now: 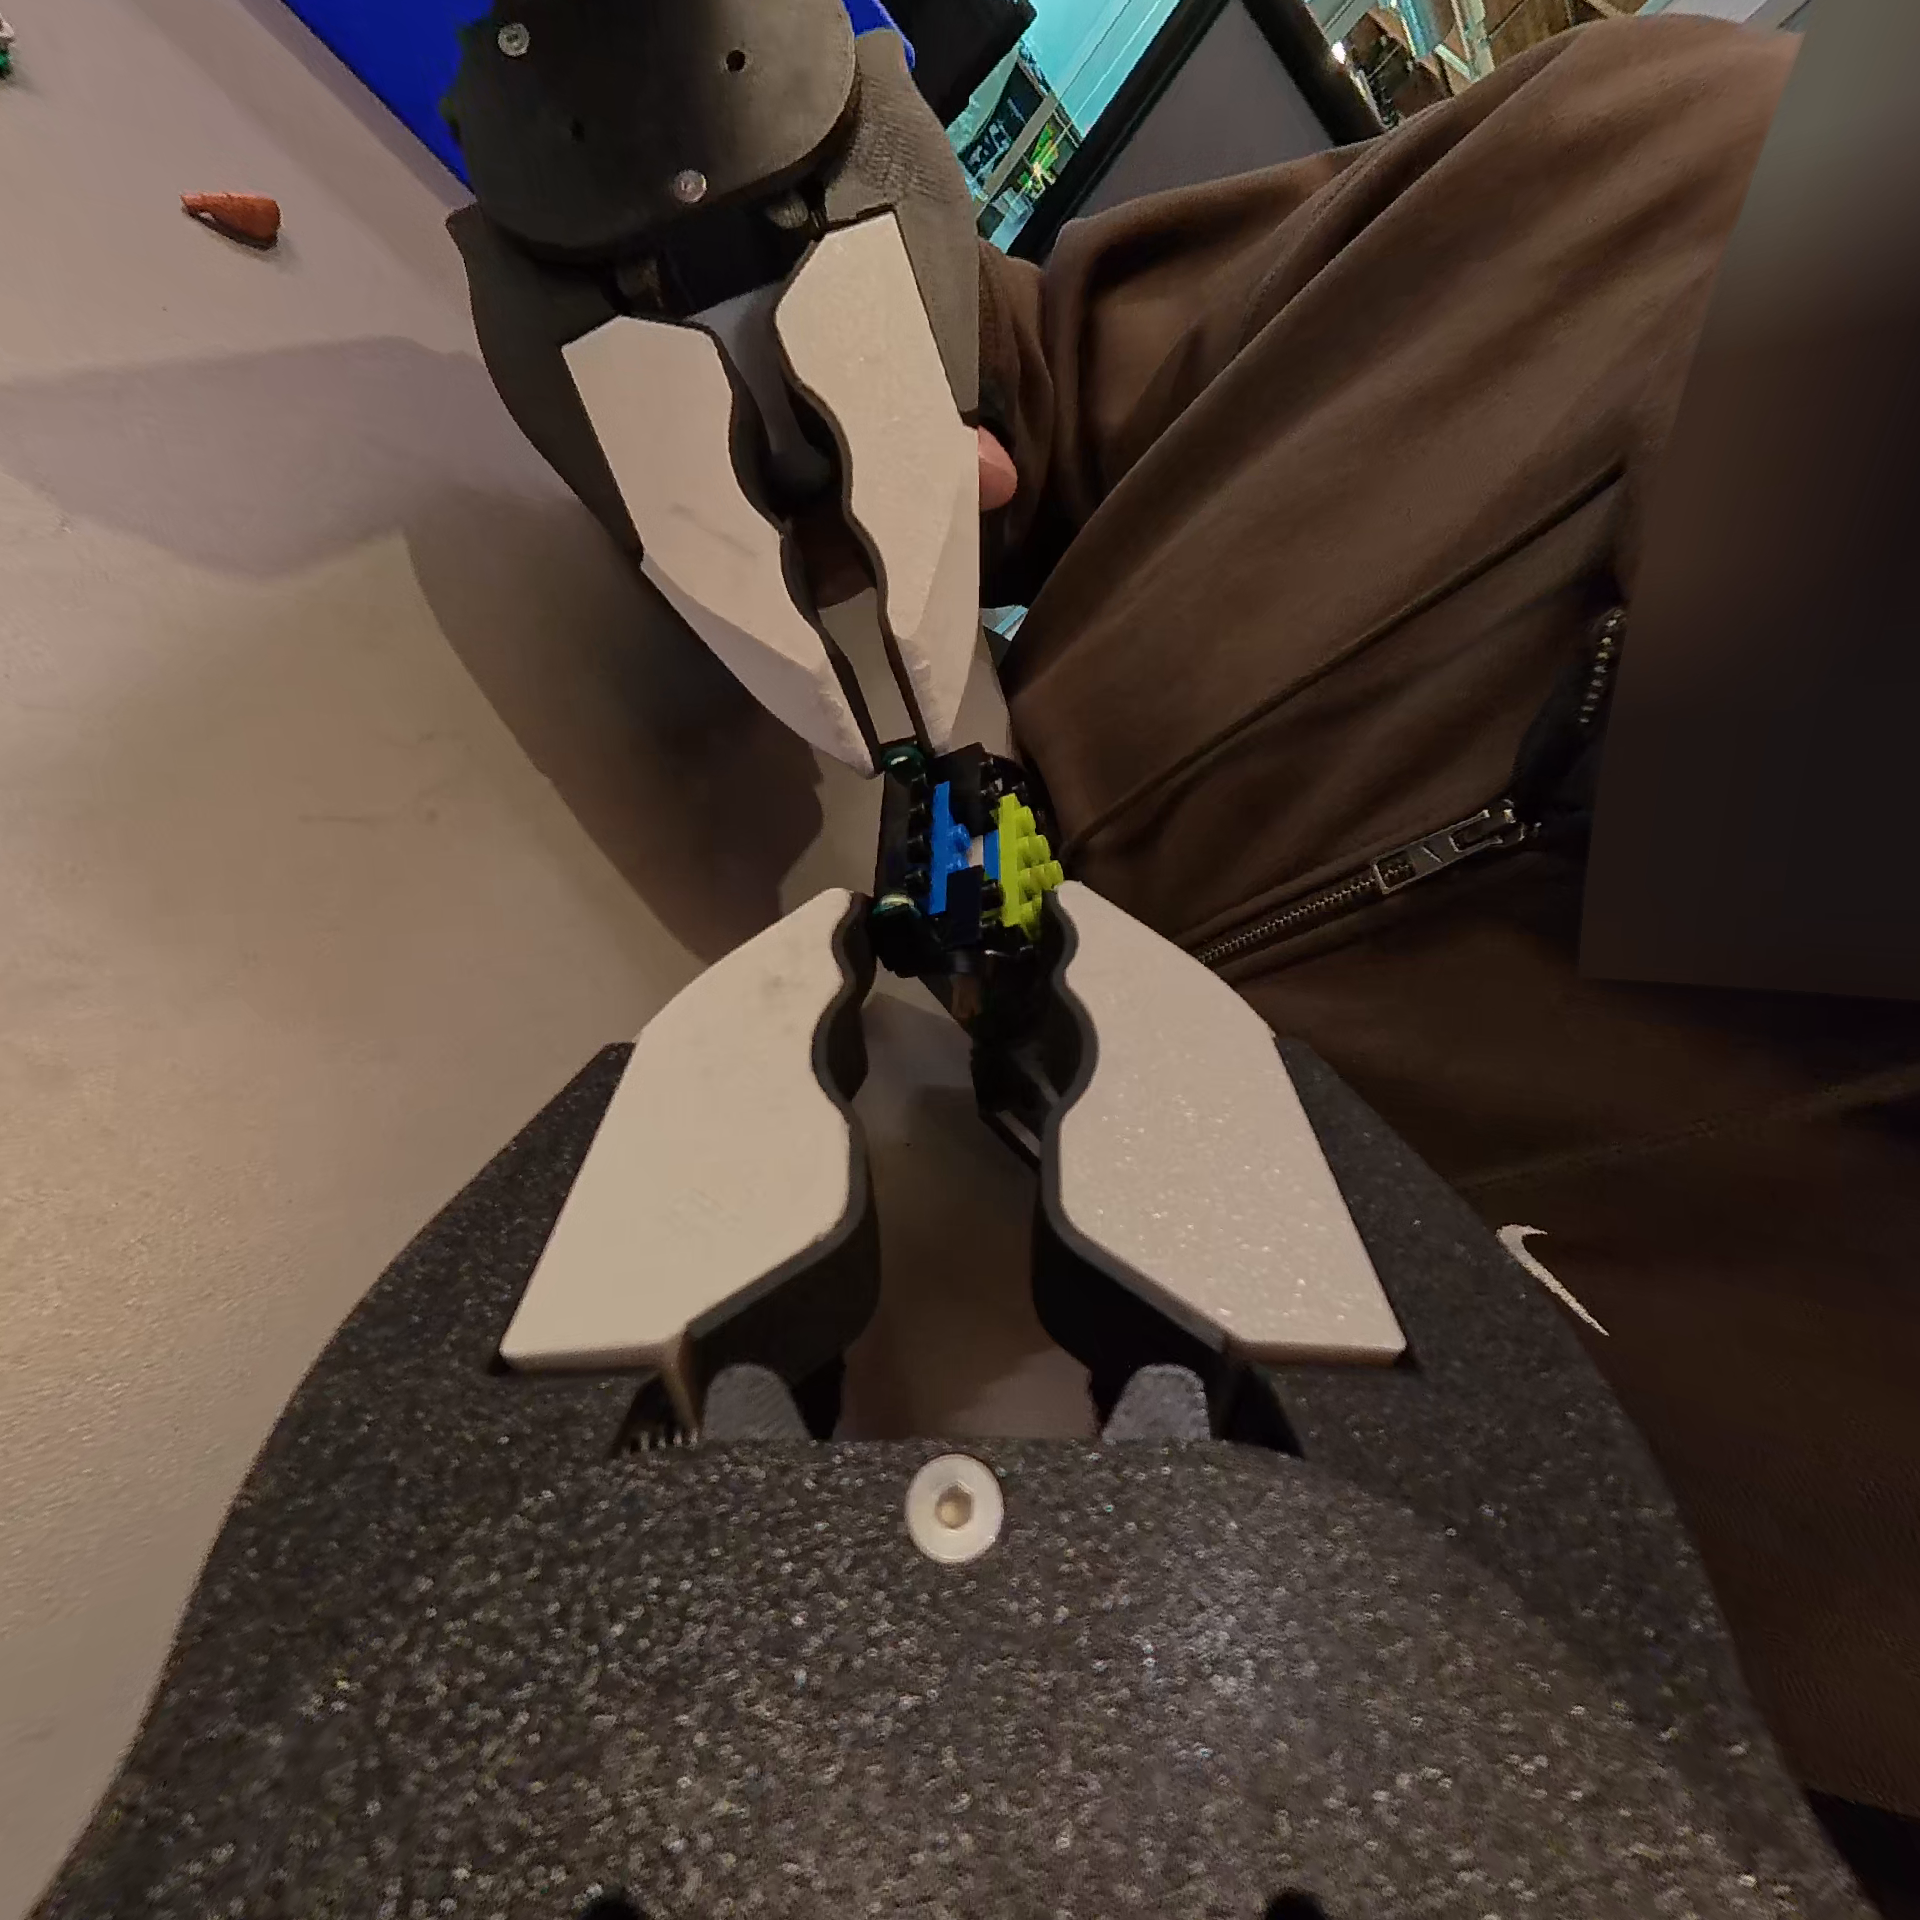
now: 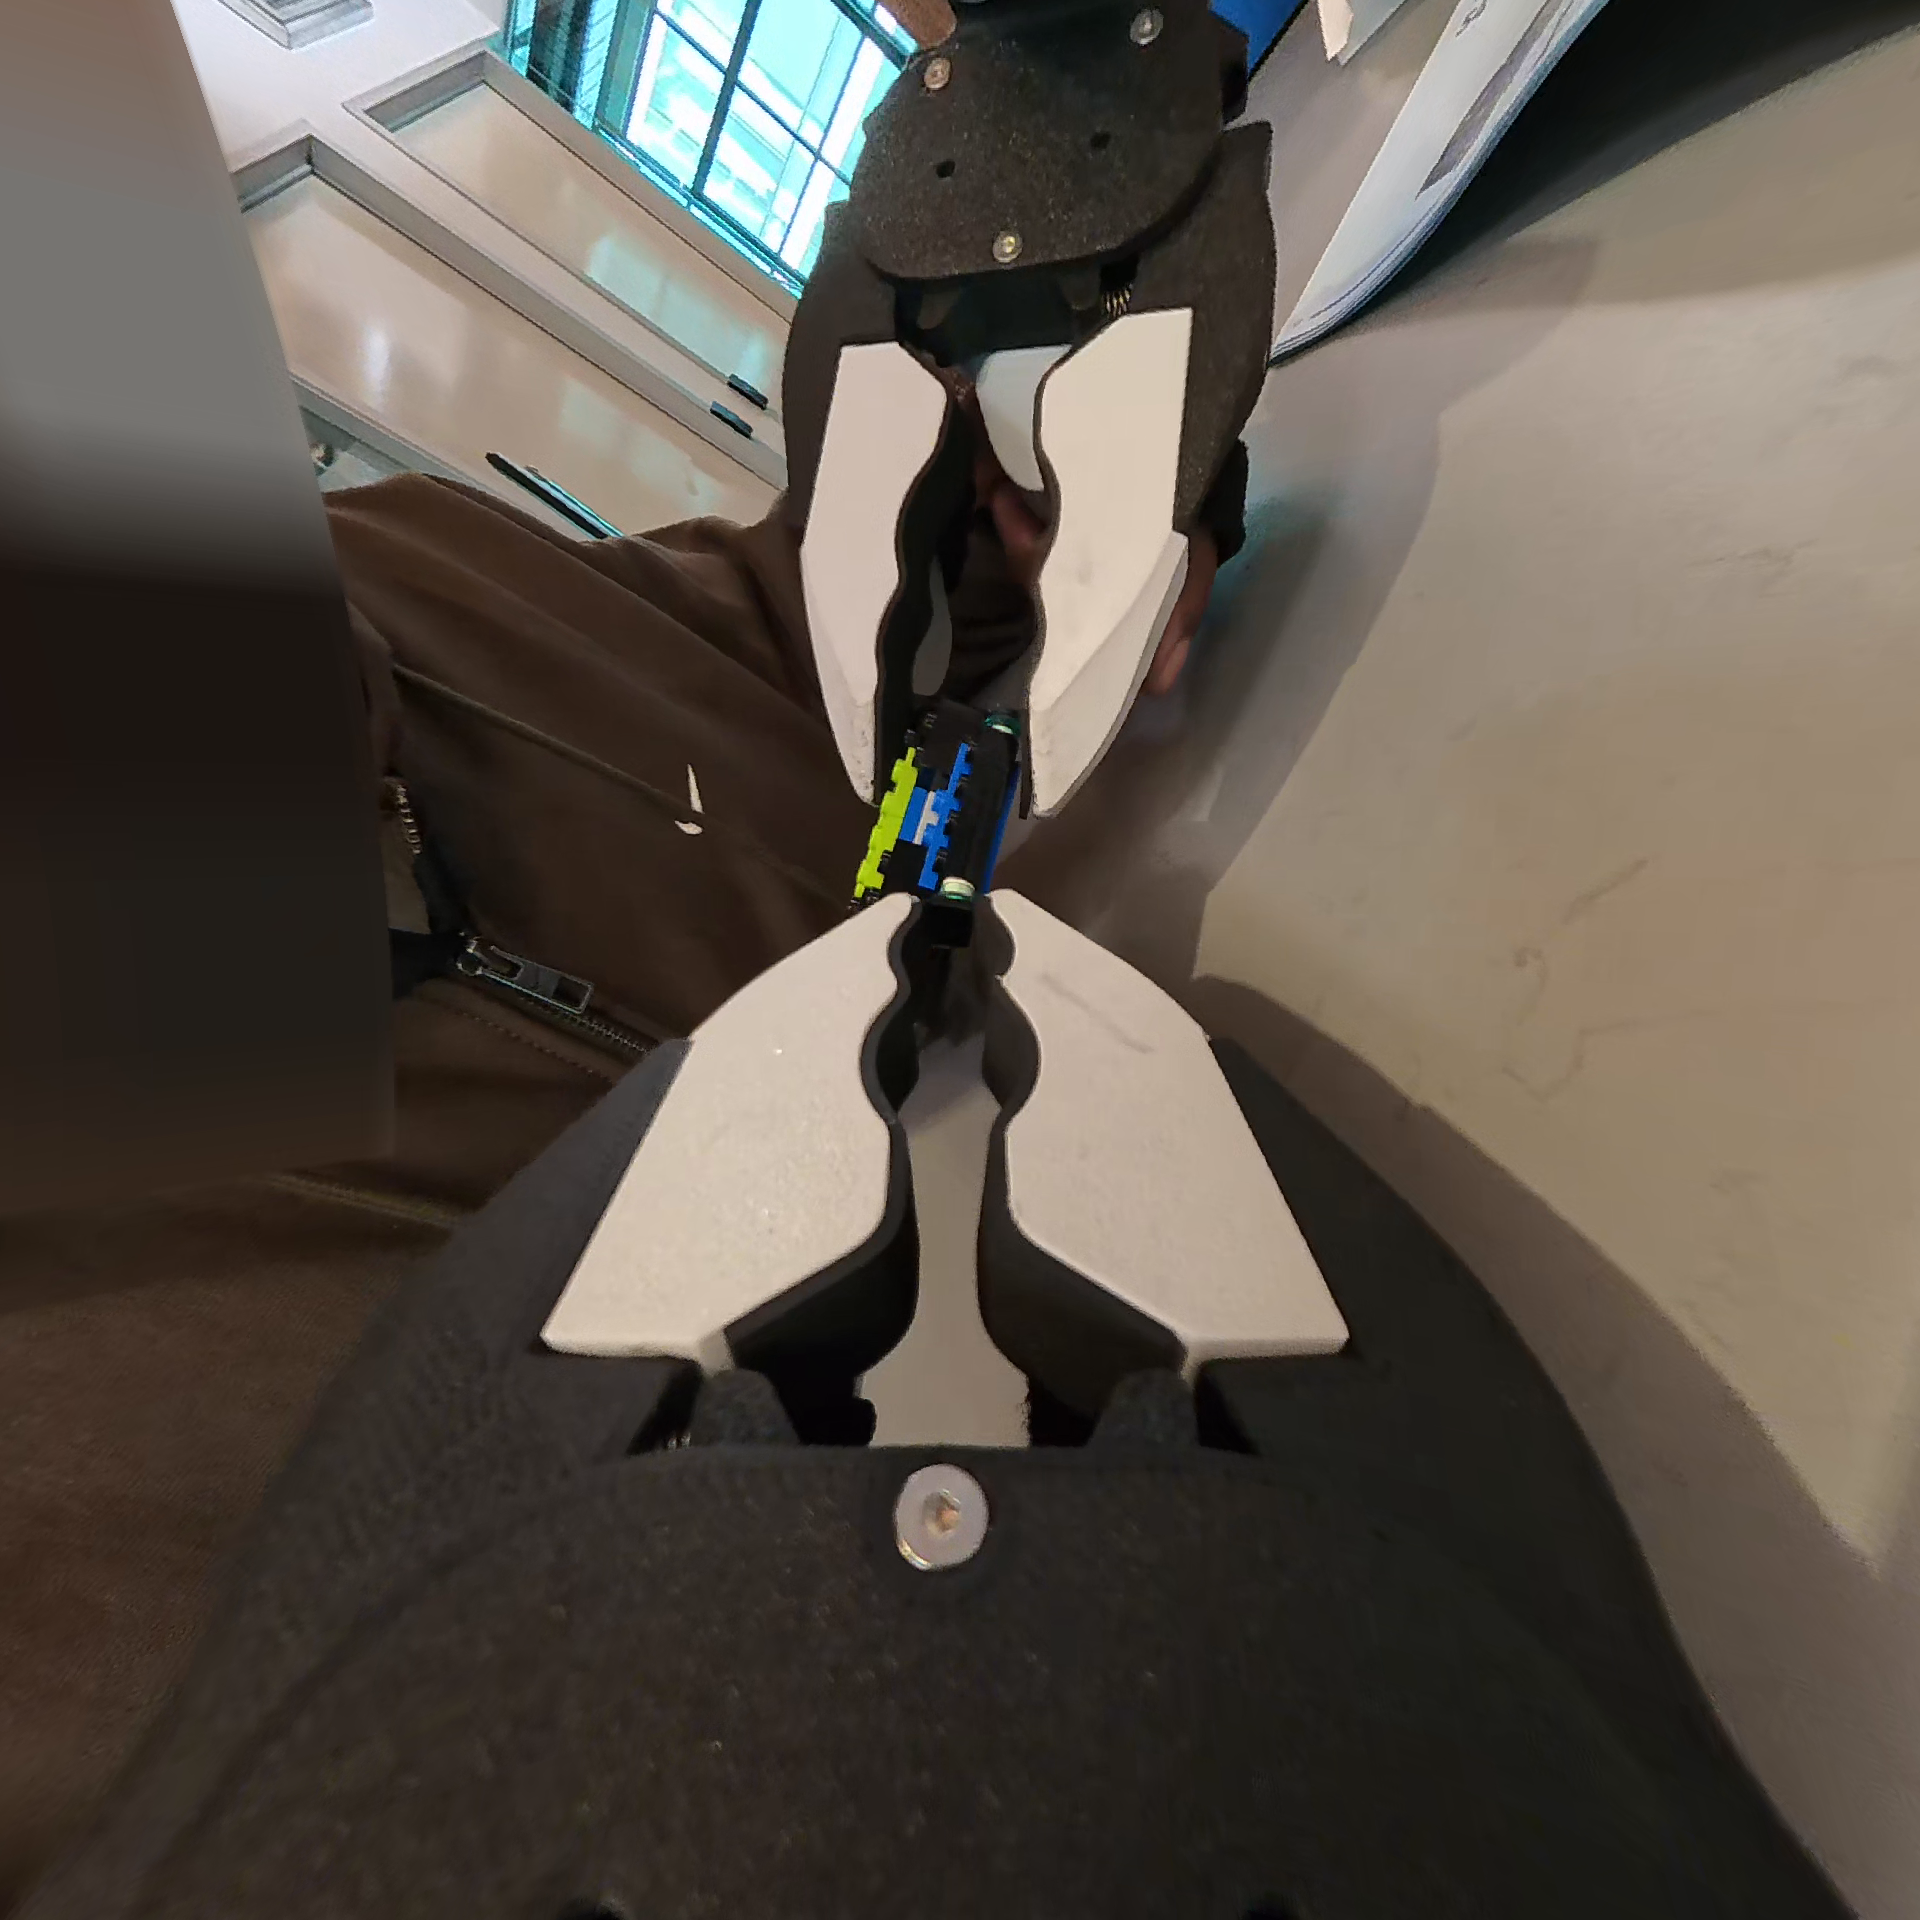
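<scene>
Gripping one brick model (image 1: 966,873) (black, blue, lime), both grippers' jaws.

Two hand-held grippers: left gripper (image 1: 961,940) and right gripper (image 2: 951,914), each with a speckled black body, a silver screw (image 1: 953,1509) at centre, and pale grey fingers (image 1: 727,1122) edged in wavy black padding. Wearer's clothing: brown zip-up jacket (image 1: 1403,540) with a metal zipper (image 1: 1449,847) and a small white chest mark (image 2: 690,802).

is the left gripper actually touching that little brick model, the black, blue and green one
Touching. The left wrist view shows the left gripper with both fingertips closed against the sides of the brick model, no gap showing; the right wrist view agrees.
</scene>
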